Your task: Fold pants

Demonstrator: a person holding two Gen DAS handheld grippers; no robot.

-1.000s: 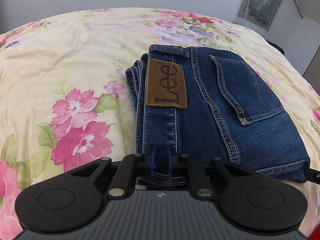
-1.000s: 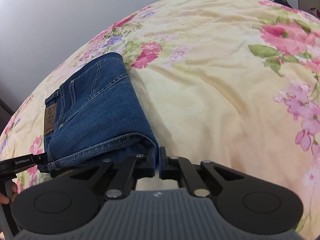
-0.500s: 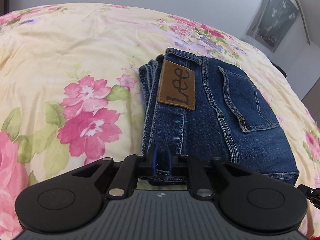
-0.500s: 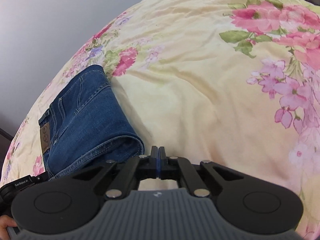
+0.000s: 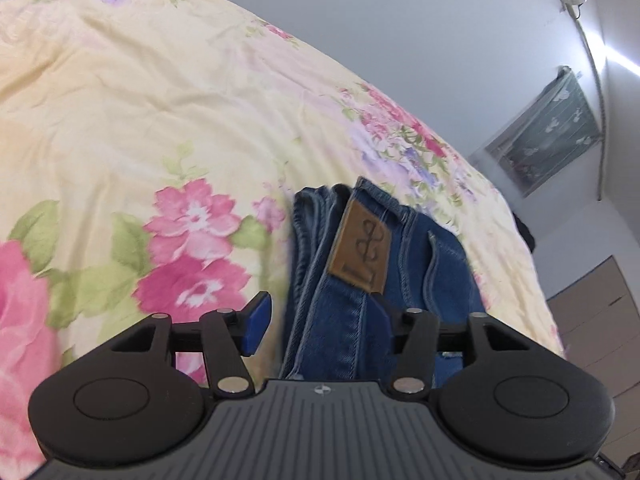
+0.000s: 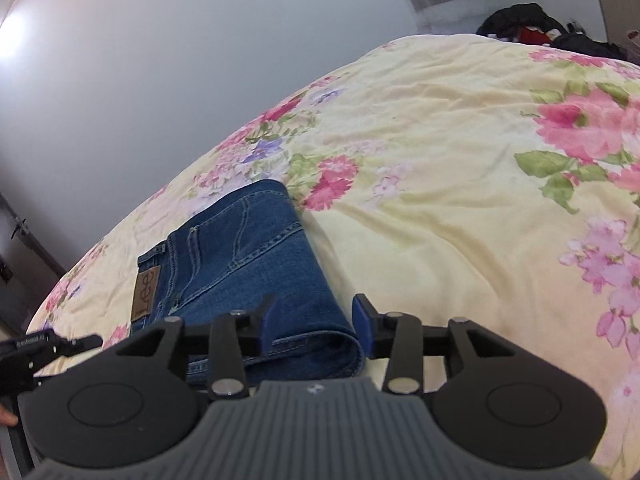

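Note:
Folded blue jeans (image 5: pixel 352 280) with a brown leather Lee patch (image 5: pixel 360 250) lie on the floral bedspread (image 5: pixel 160 120). My left gripper (image 5: pixel 316 318) is open, its jaws standing wide on either side of the waistband end of the stack. In the right wrist view the jeans (image 6: pixel 248 256) lie flat, and my right gripper (image 6: pixel 316 326) is open with its jaws on either side of the folded corner. The left gripper (image 6: pixel 44 346) also shows there at the far left edge.
The cream bedspread with pink flowers (image 6: pixel 480 200) spreads wide to the right and beyond the jeans. A dark pile of clothes (image 6: pixel 532 26) sits past the bed's far edge. A grey wall (image 6: pixel 160 60) runs behind the bed.
Both grippers have opened and let go of the jeans, which now rest on the bed. Both cameras have tilted upward.

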